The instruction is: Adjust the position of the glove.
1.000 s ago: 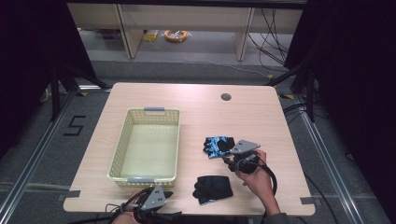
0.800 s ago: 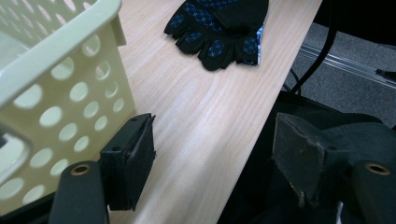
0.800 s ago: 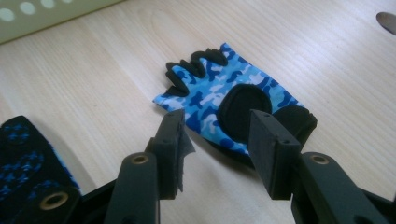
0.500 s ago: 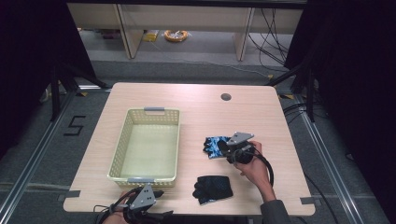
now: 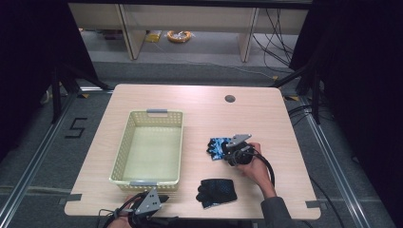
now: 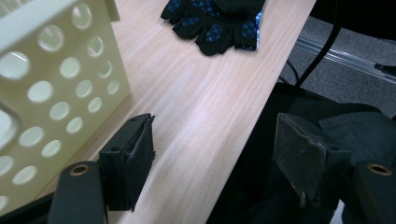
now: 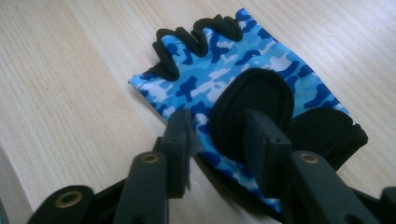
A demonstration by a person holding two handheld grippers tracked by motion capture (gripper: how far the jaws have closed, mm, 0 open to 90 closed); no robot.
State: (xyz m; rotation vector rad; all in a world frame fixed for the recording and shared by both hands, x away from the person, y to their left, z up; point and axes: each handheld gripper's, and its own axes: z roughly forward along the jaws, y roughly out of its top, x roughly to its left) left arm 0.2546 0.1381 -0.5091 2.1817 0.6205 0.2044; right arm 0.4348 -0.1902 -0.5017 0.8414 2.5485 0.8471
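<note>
A blue camouflage fingerless glove [image 5: 215,146] [image 7: 224,70] lies flat on the wooden table, right of centre. My right gripper [image 5: 227,151] [image 7: 222,135] is down on its cuff end. Its jaws have just been closing; they straddle the glove's edge and black strap tab, and a gap still stands between the pads. A black glove with blue dots [image 5: 217,192] [image 6: 215,18] lies near the front edge. My left gripper [image 5: 164,199] [image 6: 219,163] sits at the front edge beside the basket, open and holding nothing.
A cream perforated basket [image 5: 151,113] [image 6: 56,70] stands left of centre with nothing in it. A round cable hole [image 5: 230,99] sits in the far right of the tabletop. Cables trail from both grippers over the front edge.
My right gripper has moved left and down onto the blue glove, and its jaws stand narrower. The left gripper has barely shifted.
</note>
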